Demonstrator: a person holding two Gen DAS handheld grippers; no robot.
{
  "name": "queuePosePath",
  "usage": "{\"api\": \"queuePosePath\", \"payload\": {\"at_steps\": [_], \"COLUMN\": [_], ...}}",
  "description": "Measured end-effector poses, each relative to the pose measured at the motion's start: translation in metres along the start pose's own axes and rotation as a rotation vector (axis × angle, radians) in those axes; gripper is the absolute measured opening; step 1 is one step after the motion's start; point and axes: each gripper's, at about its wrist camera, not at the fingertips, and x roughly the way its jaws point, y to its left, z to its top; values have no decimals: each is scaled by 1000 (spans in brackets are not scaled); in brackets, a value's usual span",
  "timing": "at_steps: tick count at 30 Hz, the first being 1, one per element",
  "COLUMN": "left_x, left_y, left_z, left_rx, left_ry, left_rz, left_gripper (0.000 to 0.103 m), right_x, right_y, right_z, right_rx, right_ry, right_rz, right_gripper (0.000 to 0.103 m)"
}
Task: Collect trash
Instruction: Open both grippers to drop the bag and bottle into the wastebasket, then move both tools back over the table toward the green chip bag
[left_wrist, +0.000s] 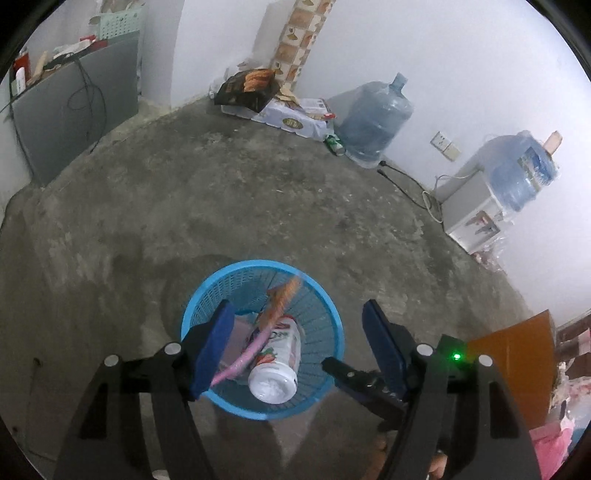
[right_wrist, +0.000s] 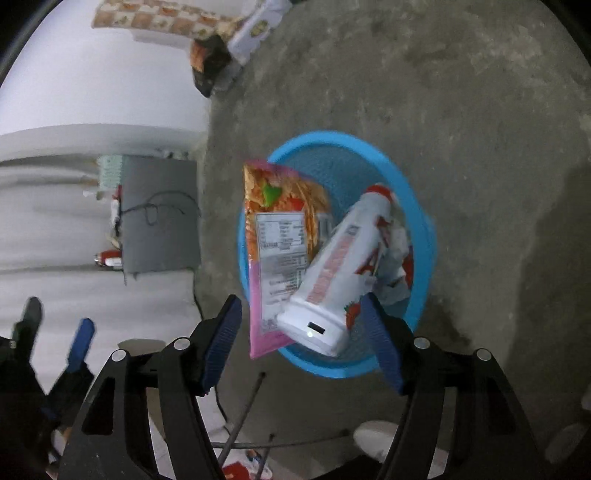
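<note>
A round blue mesh basket (left_wrist: 255, 264) stands on the concrete floor. Inside it lie a white bottle with red strawberry print (left_wrist: 277, 362) and an orange-and-pink snack packet (left_wrist: 282, 297), both leaning on the wall. My left gripper (left_wrist: 299, 343) hangs open over the basket with nothing between its blue pads. In the right wrist view the basket (right_wrist: 428, 229) holds the same bottle (right_wrist: 343, 266) and packet (right_wrist: 280, 229). My right gripper (right_wrist: 301, 339) is open, its pads on either side of the bottle's base without pressing it. The left gripper (right_wrist: 55, 343) shows at the left edge.
Two large water jugs (left_wrist: 373, 118), one on a white dispenser (left_wrist: 476, 210), stand along the wall. A green can (left_wrist: 334, 143), boxes with a snack bag (left_wrist: 251, 88), a grey cabinet (left_wrist: 74, 110), a floor cable (left_wrist: 402, 184) and an orange board (left_wrist: 517, 354) are around.
</note>
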Motion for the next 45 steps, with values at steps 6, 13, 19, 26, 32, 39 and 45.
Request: {"api": "queuePosePath", "payload": {"at_steps": [6, 13, 19, 26, 32, 39, 45], "left_x": [-39, -133, -244, -343, -413, -476, -521], "left_y": [0, -14, 1, 49, 92, 144, 186], "left_z": [-13, -35, -81, -158, -221, -280, -335], "left_rx": [35, 161, 170, 50, -67, -214, -387], "left_ry": [-14, -112, -256, -392, -487, -593, -672], "left_rz": [3, 30, 76, 206, 337, 444, 516], "left_gripper": [70, 75, 88, 94, 94, 94, 94], "right_x": [-25, -46, -69, -63, -51, -44, -52], "right_y": [2, 47, 121, 193, 237, 267, 277], "right_z": [-34, -66, -108, -183, -259, -330, -353], "right_rx": [4, -186, -441, -693, -900, -1167, -1254], "right_ry": [-77, -152, -188, -158, -115, -147, -249], "right_rz": [-25, -104, -72, -5, 3, -46, -19], "right_gripper": [65, 66, 78, 87, 94, 95, 95]}}
